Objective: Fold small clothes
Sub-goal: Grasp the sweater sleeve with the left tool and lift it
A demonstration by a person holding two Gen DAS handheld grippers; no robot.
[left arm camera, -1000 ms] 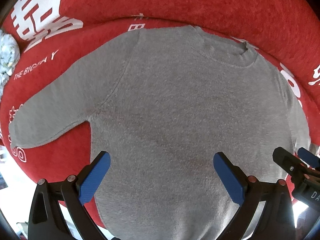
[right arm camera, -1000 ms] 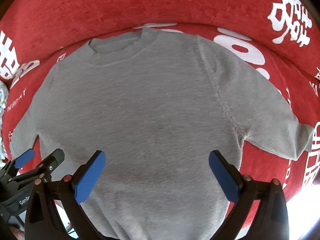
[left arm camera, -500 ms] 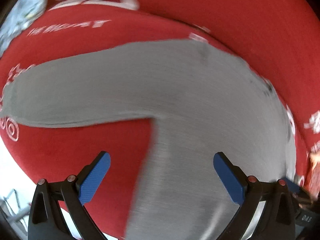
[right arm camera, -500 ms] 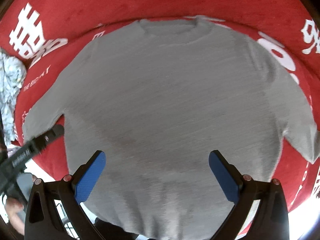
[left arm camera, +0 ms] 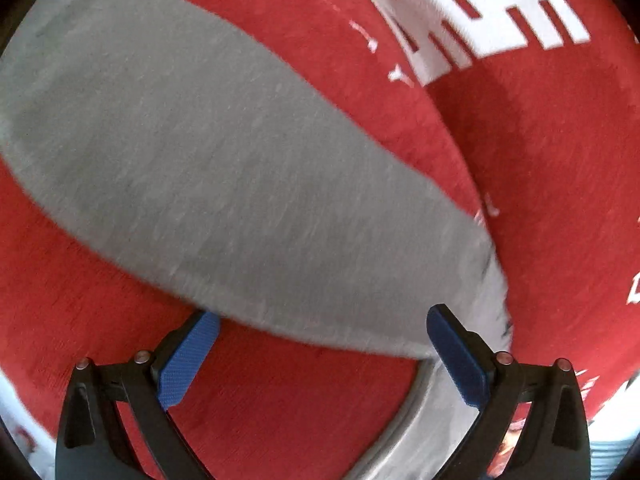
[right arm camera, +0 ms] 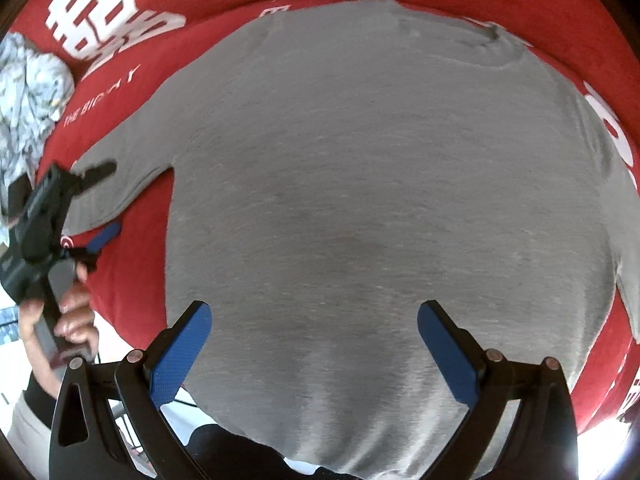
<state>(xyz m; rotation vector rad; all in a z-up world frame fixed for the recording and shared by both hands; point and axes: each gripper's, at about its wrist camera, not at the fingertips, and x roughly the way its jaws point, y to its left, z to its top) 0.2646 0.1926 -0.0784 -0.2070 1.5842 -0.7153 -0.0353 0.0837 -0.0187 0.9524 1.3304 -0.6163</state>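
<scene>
Grey sweater (right arm camera: 380, 200) lies flat on the red blanket (right arm camera: 132, 264); the left gripper (left arm camera: 320, 354), jaws wide, has swung to its sleeve (left arm camera: 224, 168), ready to fold it. The right gripper (right arm camera: 314, 348) hovers wide, empty.

Grey sweater (right arm camera: 380, 200); red cover (right arm camera: 132, 264), white lettering; blue pads (right arm camera: 180, 356) on black right hand-held gripper (right arm camera: 316, 354).

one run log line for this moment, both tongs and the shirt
stage: sleeve approach | left tongs: open at left sleeve end | right tongs: open over grey sweatshirt hem | sweatshirt: flat on red cover, unfolded
</scene>
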